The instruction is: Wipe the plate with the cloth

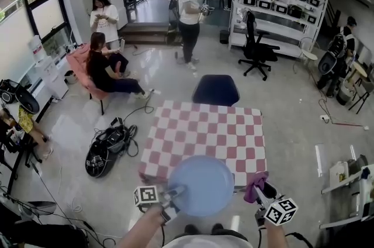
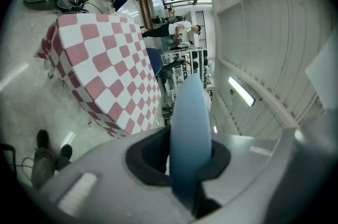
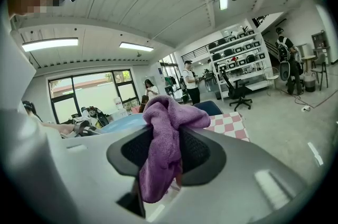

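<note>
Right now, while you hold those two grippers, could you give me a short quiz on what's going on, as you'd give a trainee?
1. True or false: the left gripper is clamped on the rim of the round pale blue plate.
2. What does the right gripper hold? A. a yellow sponge; B. a purple fluffy cloth; C. nothing.
3. Short answer: is the plate lying on the pink-and-white checked table?

Key
1. True: the plate's edge sits between its jaws.
2. B: the cloth is pinched between the jaws and hangs down from them.
3. No: it is held in the air, at the table's near side.
</note>
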The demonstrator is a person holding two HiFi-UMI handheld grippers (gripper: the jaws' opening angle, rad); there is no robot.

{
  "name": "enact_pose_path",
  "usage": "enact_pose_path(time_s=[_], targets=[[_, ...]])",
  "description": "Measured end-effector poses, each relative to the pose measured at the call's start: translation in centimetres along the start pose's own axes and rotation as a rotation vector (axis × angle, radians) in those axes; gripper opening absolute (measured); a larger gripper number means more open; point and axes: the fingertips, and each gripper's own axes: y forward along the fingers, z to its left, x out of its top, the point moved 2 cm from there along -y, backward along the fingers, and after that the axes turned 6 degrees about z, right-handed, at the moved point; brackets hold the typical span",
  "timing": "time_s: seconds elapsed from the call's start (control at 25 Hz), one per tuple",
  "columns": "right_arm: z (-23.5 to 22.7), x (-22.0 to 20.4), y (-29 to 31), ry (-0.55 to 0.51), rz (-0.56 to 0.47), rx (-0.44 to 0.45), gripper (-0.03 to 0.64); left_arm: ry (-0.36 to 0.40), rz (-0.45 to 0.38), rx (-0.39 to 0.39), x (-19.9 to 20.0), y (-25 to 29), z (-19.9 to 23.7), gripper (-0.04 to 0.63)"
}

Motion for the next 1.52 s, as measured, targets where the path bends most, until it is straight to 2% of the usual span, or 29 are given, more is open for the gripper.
enact_pose_path(time_s=[0.4,0.8,1.08,1.32,1.52], targets=[[1.8,-0.8,2.4,0.015,0.012,-0.007,0.149,-0.030,-0.024,0.001,2.6,-1.7,1.4,0.049],[-2.7,1.3,8.0,0.067,0.001,0.045,0.149,-0.039,-0.048,0.007,6.4,2.2,2.0,0.049],[-7.4,5.1,13.6,0.060,0.007,0.101,0.149,0.015,-0.047,0.037,11.4,7.1,0.8,0.049],[-11.8,9.4,17.7,0.058,0.007,0.136,0.149,-0.020,-0.092,0.027,15.4,11.8,0.1,0.049],[-13.6,14.1,20.8,0.023,-0.012,0.219,0.149,-0.034,-0.126,0.039,18.5,15.4,-0.2,0.049]])
